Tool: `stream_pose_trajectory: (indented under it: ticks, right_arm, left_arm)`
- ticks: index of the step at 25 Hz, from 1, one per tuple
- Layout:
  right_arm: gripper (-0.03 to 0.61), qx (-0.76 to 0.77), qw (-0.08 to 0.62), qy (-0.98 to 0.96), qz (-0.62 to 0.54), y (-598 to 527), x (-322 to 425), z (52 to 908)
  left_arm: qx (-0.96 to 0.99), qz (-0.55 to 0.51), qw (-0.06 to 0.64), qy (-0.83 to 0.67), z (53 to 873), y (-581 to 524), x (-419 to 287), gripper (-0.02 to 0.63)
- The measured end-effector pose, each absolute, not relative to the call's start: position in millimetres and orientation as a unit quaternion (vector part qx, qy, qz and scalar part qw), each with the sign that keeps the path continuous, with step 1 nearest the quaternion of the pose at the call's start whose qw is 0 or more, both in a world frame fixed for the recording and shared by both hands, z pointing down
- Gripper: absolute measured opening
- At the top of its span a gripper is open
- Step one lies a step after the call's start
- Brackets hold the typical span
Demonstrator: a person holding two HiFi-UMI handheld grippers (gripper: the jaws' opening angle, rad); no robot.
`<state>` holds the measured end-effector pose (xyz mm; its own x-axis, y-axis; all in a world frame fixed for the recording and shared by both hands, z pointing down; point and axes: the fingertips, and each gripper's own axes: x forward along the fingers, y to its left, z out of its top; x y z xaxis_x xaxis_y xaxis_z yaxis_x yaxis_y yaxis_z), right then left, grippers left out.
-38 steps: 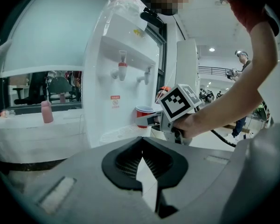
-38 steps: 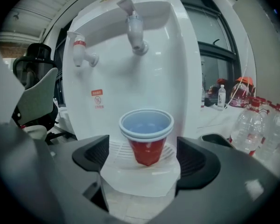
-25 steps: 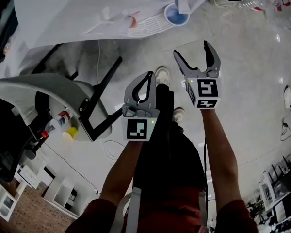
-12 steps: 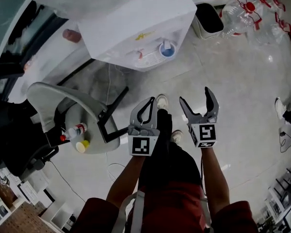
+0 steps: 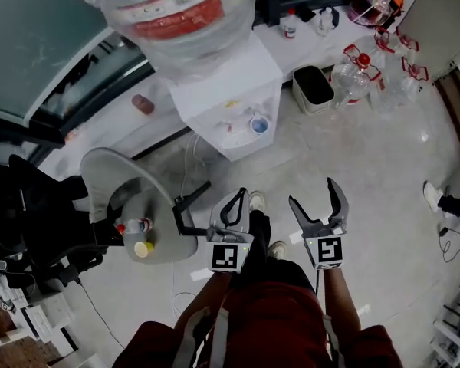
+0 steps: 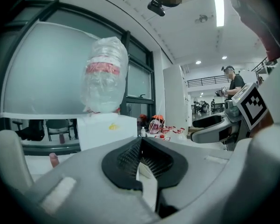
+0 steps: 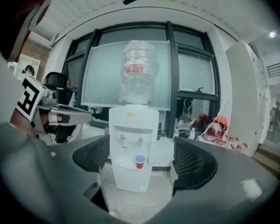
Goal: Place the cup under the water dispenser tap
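Observation:
A white water dispenser (image 5: 228,106) with a wrapped bottle (image 5: 176,14) on top stands ahead of me on the floor. A small red cup (image 7: 140,161) with a blue inside (image 5: 258,125) sits on its drip tray, below the right-hand tap (image 7: 140,140). My left gripper (image 5: 240,195) is held well short of the dispenser with its jaws shut on nothing; its pads (image 6: 130,155) meet. To its right my right gripper (image 5: 313,193) is open and empty, and the dispenser and cup show between its jaws (image 7: 142,158) from a distance.
A grey seat (image 5: 126,186) at the left carries a small bottle (image 5: 134,225) and a yellow cap (image 5: 143,248). A dark bin (image 5: 313,89) and several empty water jugs (image 5: 368,67) stand right of the dispenser. A person (image 6: 233,83) stands far off.
The view has drawn back from the dispenser, which now looks smaller and farther away. Both grippers sit lower in the picture. The left stays shut and the right stays open.

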<state>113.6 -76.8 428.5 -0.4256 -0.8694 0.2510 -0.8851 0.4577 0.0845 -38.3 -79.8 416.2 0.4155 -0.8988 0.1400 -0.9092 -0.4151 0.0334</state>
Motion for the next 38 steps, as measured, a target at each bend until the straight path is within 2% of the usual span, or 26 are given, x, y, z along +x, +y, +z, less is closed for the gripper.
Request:
stream_pose_trajectory:
  ticks: [5,7,8,18,26,38]
  right_arm:
    - [0.411,0.526,0.104,-0.844,-0.021,-45.0,125.3,357.1]
    - [0.328,0.538,0.099,-0.836,-0.046,-38.3,140.7,332.4]
    - [0.322,0.545,0.096,-0.831,-0.054,-35.4,149.0,320.2]
    - [0.317,0.586,0.056,-0.801,-0.105,-11.0,177.3,209.5]
    - [0.245,0.586,0.052,-0.800,-0.116,-4.6,182.1,180.3]
    - [0.121,0.573,0.034,-0.812,-0.110,-1.3,171.5,166.8]
  left_arm:
    - [0.840,0.019,0.024,-0.542,352.7,-47.1,-38.5,-0.003]
    - [0.840,0.014,0.009,-0.542,330.5,-38.6,-36.0,-0.003]
    - [0.839,0.014,0.001,-0.544,319.2,-35.4,-35.7,-0.003]
    - [0.825,-0.039,-0.072,-0.560,212.3,-17.6,-44.9,-0.003]
    - [0.818,-0.070,-0.124,-0.557,165.5,-3.4,-39.0,-0.003]
    - [0.821,-0.062,-0.126,-0.554,157.9,-3.1,-34.7,-0.003]
